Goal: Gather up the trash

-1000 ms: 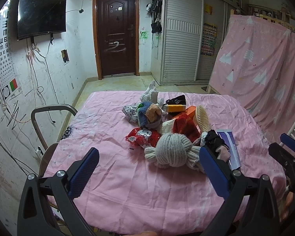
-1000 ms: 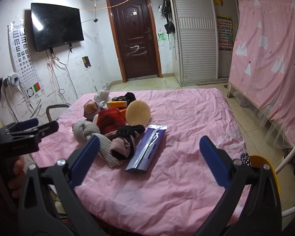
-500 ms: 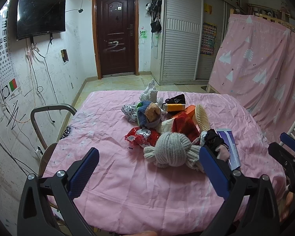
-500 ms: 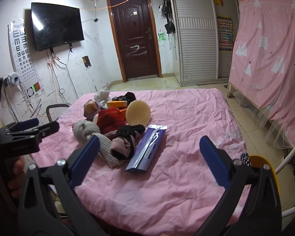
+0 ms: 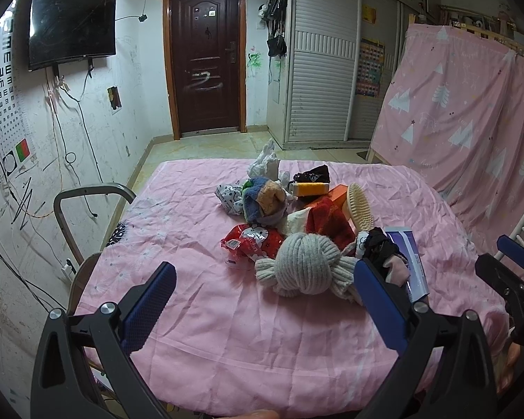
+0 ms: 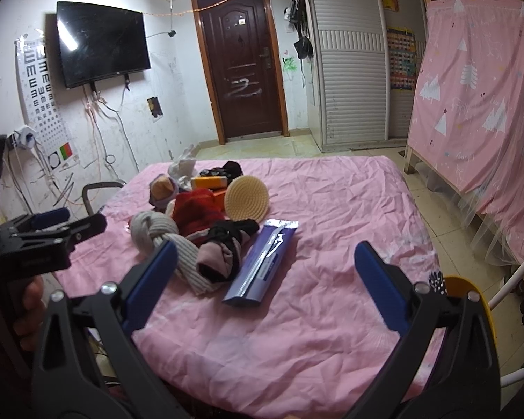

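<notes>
1. At the far left a grey metal chair frame [image 5: 87, 193] stands just beside the pink-sheeted surface [image 5: 199, 300], against a white wall with a dark television [image 5: 71, 21] mounted on it.
2. The left gripper [image 5: 265, 300] hovers over the near edge of the sheet, its blue-padded fingers [image 5: 150, 300] spread wide and holding nothing.
3. The red printed wrapper [image 5: 253, 244], the trash nearest this gripper, lies flat on the sheet at the left edge of the pile, touching the knotted grey knit scarf [image 5: 307, 269].
4. Behind it sit a black-and-white printed wrapper [image 5: 228, 197] and a crumpled white plastic bag [image 5: 265, 162] at the far end of the pile (both look like rubbish, though their contents cannot be told).
5. In the middle are a blue-and-tan knit piece [image 5: 265, 199], a red cloth [image 6: 197, 209], an orange-yellow box [image 6: 209, 183] and a round cream brush [image 6: 247, 199] standing on edge.
6. Right of the scarf, a black-and-pink garment [image 6: 223, 248] touches a long purple packet [image 6: 263, 262], which lies flat on the sheet.
7. The right gripper [image 6: 265, 279] is also wide open and empty, with the purple packet between its fingers [image 6: 380, 279] in its own view.
8. At the far right hangs a pink curtain [image 6: 478, 80] with white trees.
</notes>
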